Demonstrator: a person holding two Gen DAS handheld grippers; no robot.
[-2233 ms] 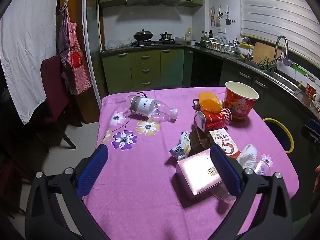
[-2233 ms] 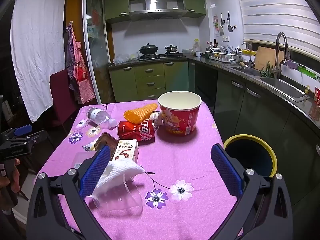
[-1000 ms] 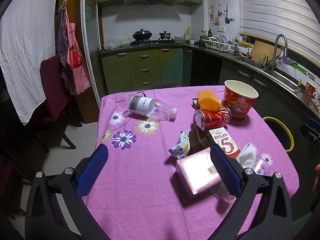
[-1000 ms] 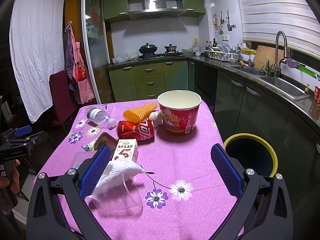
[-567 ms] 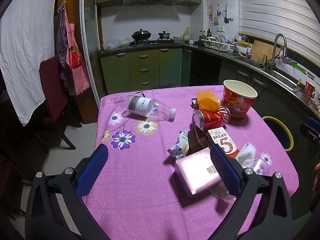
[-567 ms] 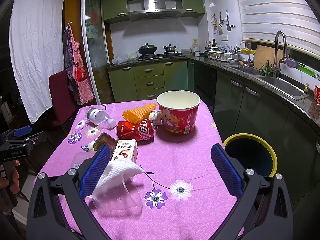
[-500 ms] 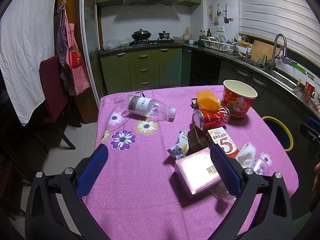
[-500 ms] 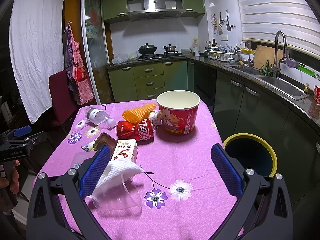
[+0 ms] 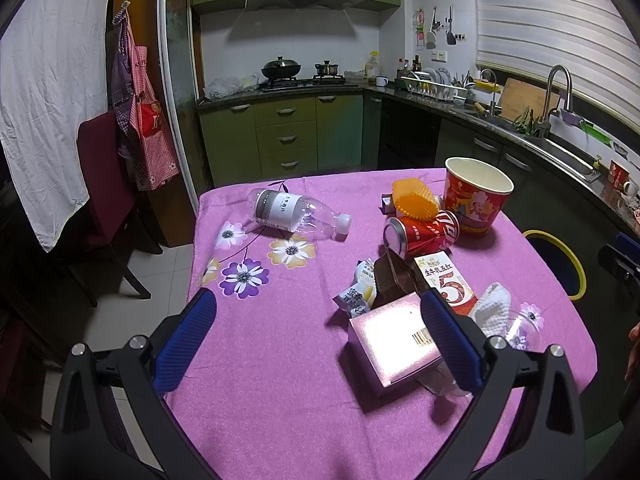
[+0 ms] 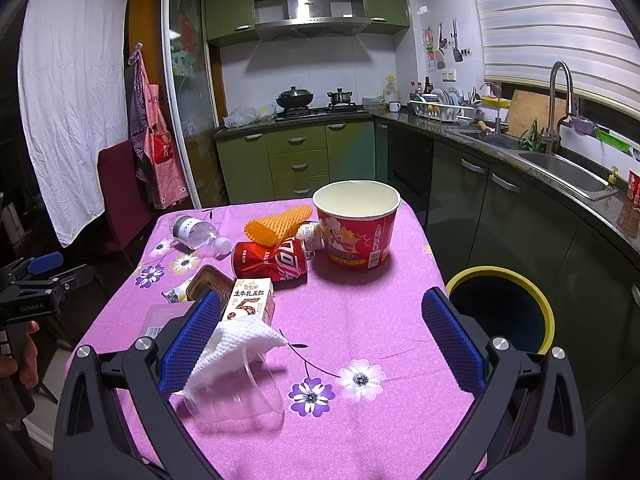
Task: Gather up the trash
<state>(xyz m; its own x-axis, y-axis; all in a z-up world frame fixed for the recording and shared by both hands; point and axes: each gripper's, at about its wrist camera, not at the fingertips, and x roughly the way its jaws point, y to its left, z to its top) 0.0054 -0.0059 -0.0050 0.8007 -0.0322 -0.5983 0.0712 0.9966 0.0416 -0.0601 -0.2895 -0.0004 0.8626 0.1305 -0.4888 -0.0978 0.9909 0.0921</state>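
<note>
Trash lies on a purple flowered tablecloth (image 9: 280, 360): a clear bottle (image 9: 296, 216), a red cola can (image 9: 420, 234), a red paper bucket (image 9: 476, 204), an orange foam net (image 9: 412, 200), a milk carton (image 9: 448, 284), a pink box (image 9: 394, 338), a snack wrapper (image 9: 358, 294) and a clear cup with a white tissue (image 10: 236, 376). My left gripper (image 9: 316, 332) is open above the table's near edge. My right gripper (image 10: 320, 332) is open above the cup's side of the table; both are empty. A yellow-rimmed bin (image 10: 504, 312) stands right of the table.
Green kitchen cabinets (image 9: 284, 136) and a counter with a sink (image 10: 560, 164) run behind and to the right. A dark red chair (image 9: 104, 188) stands left of the table. An apron (image 9: 140, 120) hangs by it.
</note>
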